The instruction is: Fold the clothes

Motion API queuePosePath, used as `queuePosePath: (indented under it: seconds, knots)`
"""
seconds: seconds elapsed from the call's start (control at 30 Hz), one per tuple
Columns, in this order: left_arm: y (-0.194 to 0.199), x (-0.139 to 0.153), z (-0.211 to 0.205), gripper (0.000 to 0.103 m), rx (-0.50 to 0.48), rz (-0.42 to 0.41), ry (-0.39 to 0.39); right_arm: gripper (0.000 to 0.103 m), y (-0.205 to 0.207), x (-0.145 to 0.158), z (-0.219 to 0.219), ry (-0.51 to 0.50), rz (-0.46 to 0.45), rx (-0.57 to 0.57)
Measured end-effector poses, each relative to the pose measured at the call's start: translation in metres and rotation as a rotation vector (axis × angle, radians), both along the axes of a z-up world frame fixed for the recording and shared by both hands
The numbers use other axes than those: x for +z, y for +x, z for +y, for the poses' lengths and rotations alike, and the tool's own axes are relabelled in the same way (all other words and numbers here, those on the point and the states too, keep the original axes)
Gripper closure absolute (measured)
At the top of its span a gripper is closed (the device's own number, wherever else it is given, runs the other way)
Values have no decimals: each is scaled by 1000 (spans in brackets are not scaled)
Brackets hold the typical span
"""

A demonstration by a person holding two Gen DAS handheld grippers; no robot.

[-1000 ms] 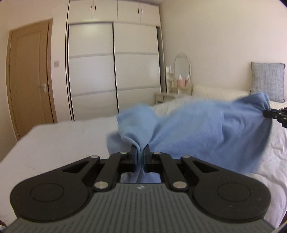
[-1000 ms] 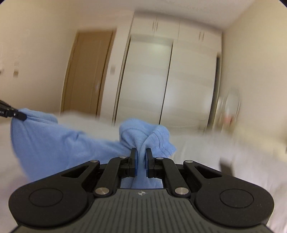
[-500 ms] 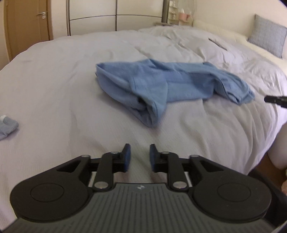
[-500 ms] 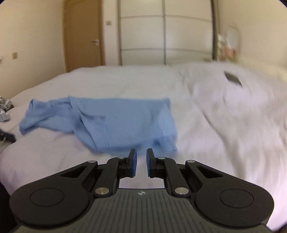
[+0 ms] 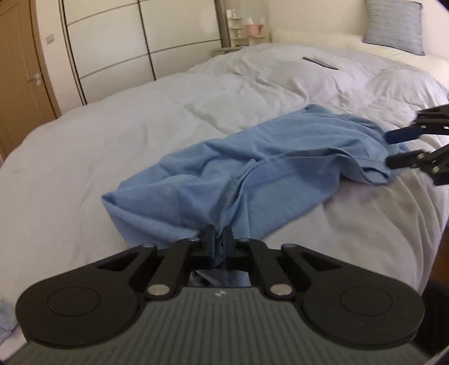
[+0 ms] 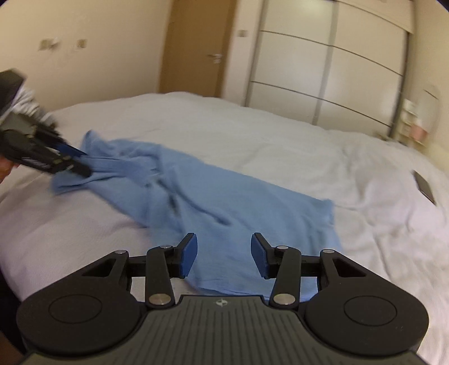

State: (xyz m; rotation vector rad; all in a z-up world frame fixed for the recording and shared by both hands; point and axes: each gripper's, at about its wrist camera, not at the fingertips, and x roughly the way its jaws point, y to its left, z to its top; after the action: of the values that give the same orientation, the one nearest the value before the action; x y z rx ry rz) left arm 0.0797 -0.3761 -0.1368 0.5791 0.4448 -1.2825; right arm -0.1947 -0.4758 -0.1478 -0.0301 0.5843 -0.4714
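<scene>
The blue shirt (image 5: 252, 179) is being laid out rumpled across the near part of the white bed (image 5: 112, 146), stretched in a long wrinkled band from one gripper toward the other. Going left to right in the left wrist view: a wooden door (image 5: 16, 70) is being shown at the far left, then a white sliding wardrobe (image 5: 134, 39), with the duvet spread out below them. In the middle, the left gripper (image 5: 218, 238) is being kept clamped tight on a bunched edge of the shirt, a fold of blue cloth being squeezed between the black fingers (image 5: 209, 240). Further right, a small dark flat thing (image 5: 320, 62) is being left on the duvet, too small to be made out, and a grey-blue pillow (image 5: 393, 25) is being propped at the head of the bed. At the far right edge the right gripper (image 5: 393, 148) is being held at the shirt's other end. In the right wrist view, the right gripper's (image 6: 224, 255) jaws are being opened, the blue pads (image 6: 188, 254) being spread clearly apart with the shirt's hem lying flat on the bed under the gap and nothing being pinched. The left gripper (image 6: 81, 165) is being seen at the far left there, closed on the shirt's far end.
</scene>
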Motion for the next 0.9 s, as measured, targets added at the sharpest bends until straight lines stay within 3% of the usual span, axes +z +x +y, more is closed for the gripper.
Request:
queuePosePath:
  seconds: [0.13,0.23,0.3,0.33,0.53,0.7,0.8,0.9]
  knots:
    - [4,5,25,102,10,13,-15,58,21,-17,19,-62,89,99]
    - [9,16,34,102,16,1,-40,65,39,-40,30,-160,185,152]
    - [9,25,40,102,6,-19,-56,79,48,-48,34,-238,241,161]
    - [8,30,44,102,-5,-31,-61,103,51,-50,34,-269,257,159]
    - [-12,45,91,102,-152,-94,-49,103,30,-26,51,-272,249,156]
    - [-32,29,127,103,-266,-48,54,103,-5,-7,85,-177,225,161]
    - [-28,25,130,103,-259,-16,59,103,-17,-8,100,-104,225,160]
    - [-21,32,119,100,-245,-50,31,103,-19,-12,86,-90,227,110]
